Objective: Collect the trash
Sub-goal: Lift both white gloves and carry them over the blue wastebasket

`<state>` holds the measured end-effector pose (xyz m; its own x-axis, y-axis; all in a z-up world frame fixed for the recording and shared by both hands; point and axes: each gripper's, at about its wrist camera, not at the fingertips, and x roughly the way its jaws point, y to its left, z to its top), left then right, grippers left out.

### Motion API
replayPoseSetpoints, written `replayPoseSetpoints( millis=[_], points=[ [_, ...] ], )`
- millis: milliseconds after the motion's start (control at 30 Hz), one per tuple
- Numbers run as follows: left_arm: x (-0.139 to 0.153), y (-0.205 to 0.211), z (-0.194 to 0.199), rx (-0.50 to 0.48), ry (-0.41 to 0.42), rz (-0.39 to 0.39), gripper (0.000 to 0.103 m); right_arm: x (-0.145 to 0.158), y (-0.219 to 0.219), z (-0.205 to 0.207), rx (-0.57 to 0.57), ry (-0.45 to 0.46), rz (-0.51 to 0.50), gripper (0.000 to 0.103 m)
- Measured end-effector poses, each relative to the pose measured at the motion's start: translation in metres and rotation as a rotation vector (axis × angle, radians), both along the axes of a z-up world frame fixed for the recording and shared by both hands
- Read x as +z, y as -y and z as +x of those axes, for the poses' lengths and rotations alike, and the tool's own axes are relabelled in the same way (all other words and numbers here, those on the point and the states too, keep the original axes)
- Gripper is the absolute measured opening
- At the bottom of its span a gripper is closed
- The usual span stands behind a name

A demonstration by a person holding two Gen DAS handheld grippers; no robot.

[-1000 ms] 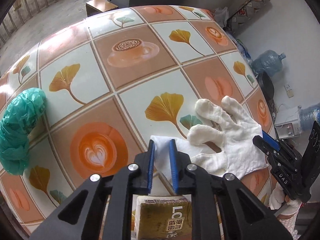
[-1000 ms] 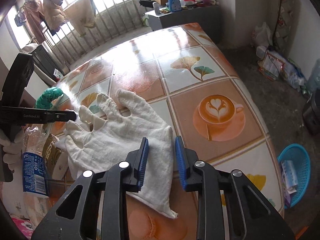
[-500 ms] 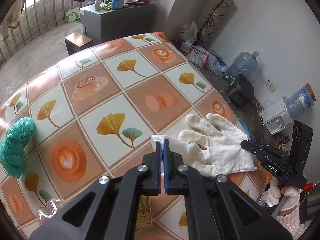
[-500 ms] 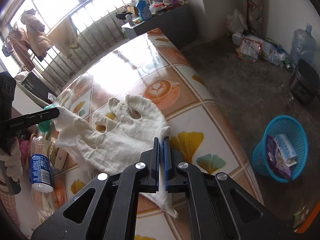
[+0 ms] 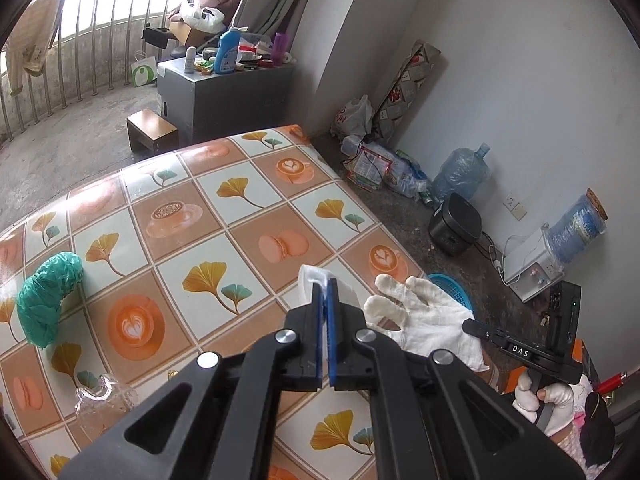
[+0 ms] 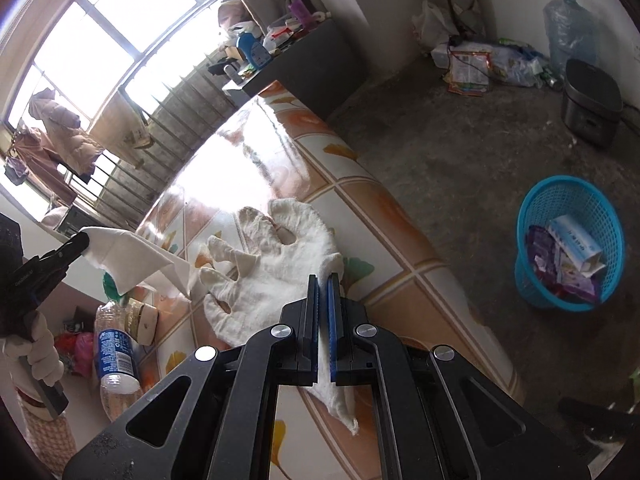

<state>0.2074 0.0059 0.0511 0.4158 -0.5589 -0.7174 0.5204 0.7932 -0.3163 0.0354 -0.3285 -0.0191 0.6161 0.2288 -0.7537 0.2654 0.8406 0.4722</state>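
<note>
Left gripper (image 5: 325,292) clamped tight on a white tissue (image 5: 310,280), pads pressed flat against the sheet; seen from the right wrist, the same tissue (image 6: 128,256) held clear of the bench (image 5: 192,216), spread from the gripper tips and tapering to a corner that points down toward the glove; long axis slanted from upper left to lower right in that view. Right gripper (image 6: 323,286) closed hard on the cuff end of a white cloth glove (image 6: 276,264); glove partly lifted, long axis running away from the gripper across the patterned bench, fingers pointing toward the window side, cuff hanging below the jaws near the bench edge. Crumpled green bag (image 5: 46,298) lying on the bench at far left, well apart from both. Blue basket (image 6: 568,244) on the floor to the right of the bench, wrappers and a carton inside. Plastic bottle (image 6: 114,356) near the bench's near-left edge.
</note>
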Motion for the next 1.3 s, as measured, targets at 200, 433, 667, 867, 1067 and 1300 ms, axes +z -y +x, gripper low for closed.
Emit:
replayPoseSetpoints(
  millis=[200,433,667,867,1067,1300],
  points=[
    [0.024,-0.005,-0.002,0.025,0.062,-0.024,0.001,0.025,0.0,-0.003,0.019,0.105,0.071,0.002],
    [0.043,-0.01,-0.006,0.052,0.115,-0.051,0.001,0.042,0.005,-0.006,0.028,0.187,0.136,0.002],
    [0.058,-0.01,-0.01,0.054,0.155,-0.068,0.001,0.059,0.008,-0.007,0.038,0.248,0.148,0.002],
    [0.069,-0.003,-0.013,0.038,0.183,-0.086,0.001,0.072,0.015,-0.009,0.028,0.293,0.147,0.002],
    [0.08,0.021,-0.017,-0.013,0.206,-0.099,0.001,0.08,0.035,-0.016,-0.012,0.337,0.142,0.002],
    [0.092,0.078,-0.021,-0.128,0.215,-0.122,0.001,0.098,0.074,-0.037,-0.111,0.39,0.093,0.002]
  ],
)
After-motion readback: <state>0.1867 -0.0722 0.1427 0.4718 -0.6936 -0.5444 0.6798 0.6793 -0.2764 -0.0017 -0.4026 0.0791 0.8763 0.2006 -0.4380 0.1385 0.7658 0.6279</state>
